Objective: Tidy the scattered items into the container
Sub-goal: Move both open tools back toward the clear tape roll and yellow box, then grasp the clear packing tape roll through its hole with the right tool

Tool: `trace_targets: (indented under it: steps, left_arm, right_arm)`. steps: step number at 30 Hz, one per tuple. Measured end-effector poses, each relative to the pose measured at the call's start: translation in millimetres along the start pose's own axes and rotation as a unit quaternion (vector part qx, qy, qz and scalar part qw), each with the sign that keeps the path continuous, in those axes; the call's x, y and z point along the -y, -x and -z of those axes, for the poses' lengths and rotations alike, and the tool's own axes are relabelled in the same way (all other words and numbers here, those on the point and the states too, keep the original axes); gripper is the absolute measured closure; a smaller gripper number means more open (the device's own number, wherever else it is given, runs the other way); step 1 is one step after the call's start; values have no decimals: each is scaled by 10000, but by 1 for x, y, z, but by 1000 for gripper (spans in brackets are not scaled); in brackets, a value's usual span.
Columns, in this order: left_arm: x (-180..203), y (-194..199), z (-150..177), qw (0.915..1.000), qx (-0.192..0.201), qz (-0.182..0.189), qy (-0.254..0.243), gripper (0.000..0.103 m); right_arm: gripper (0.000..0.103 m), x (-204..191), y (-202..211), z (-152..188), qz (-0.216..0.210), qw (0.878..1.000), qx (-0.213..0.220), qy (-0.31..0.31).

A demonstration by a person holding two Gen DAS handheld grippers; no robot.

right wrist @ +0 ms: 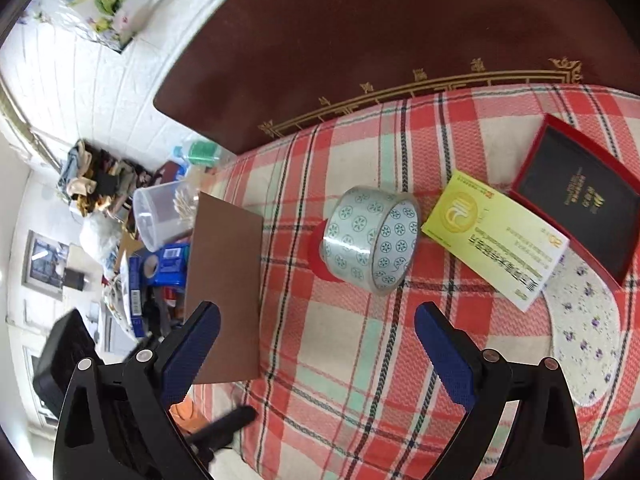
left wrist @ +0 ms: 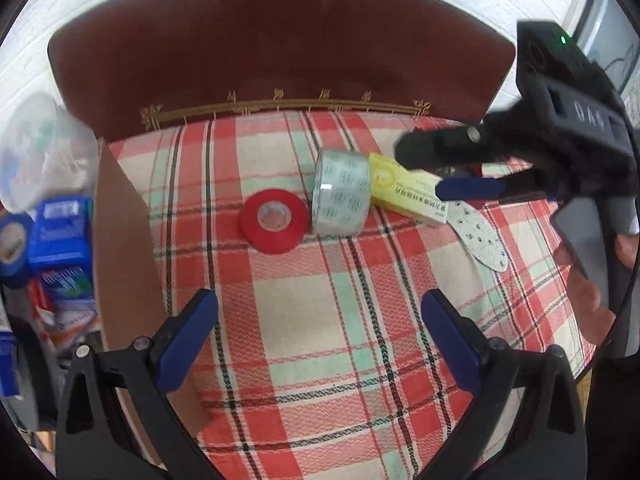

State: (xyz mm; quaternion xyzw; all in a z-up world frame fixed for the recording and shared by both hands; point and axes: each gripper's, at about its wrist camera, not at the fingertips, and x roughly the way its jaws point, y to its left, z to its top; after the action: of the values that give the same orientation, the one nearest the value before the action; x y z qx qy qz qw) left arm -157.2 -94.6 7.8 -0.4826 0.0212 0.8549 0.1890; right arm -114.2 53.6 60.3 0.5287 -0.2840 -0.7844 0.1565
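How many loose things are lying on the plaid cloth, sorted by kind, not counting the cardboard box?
Tape rolls: 2, the red tape roll and the clear patterned tape roll
Yellow cartons: 1, the yellow carton
Insoles: 1, the floral insole
Red-rimmed black trays: 1, the tray
Total: 5

White brick wall (right wrist: 100, 92); dark red headboard (left wrist: 280, 48); plaid bedspread (left wrist: 320, 320).

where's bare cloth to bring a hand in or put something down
Free: the plaid cloth on the near side of the red tape and clear tape. Crowded: the tapes touch, the yellow box overlaps the insole, and the box flap borders the left.
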Motion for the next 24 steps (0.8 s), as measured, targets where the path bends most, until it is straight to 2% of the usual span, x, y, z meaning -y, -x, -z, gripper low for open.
trace_targets:
  steps: [4,6,8,10,16,20,22,24]
  left_arm:
    - [-9,-27,1,9993,-212,-202,221,1]
    - [-12,-43,-3,9982,-335,-387,307,1]
    - [-16,-56,-6,9975,-415,-419,393,1]
    - [-22,-72,-9,9960,-507,-515,530,1]
    - [-39,-94,-14,9927,-545,-603,894,1]
    - [-43,-103,-21,9919,-561,-646,942,1]
    - [-42,-110,-24,9918,-565,-651,940,1]
    - [-40,-114,-26,9919,-612,-676,881,1]
  right_arm:
    - [5,0,-29,-11,95,9998,-202,-1]
    - [5,3,-43,-17,278,9992,-294,-17]
    - [5,6,-58,-23,469,9980,-435,-22]
    - [5,10,-68,-28,425,9978,-511,-63]
    - [7,7,-80,-39,394,9985,-326,215]
    - [54,6,-75,-38,349,9985,-279,317]
    - [62,10,-72,-38,267,9990,-240,266]
    - [62,14,-70,-38,176,9993,-268,189]
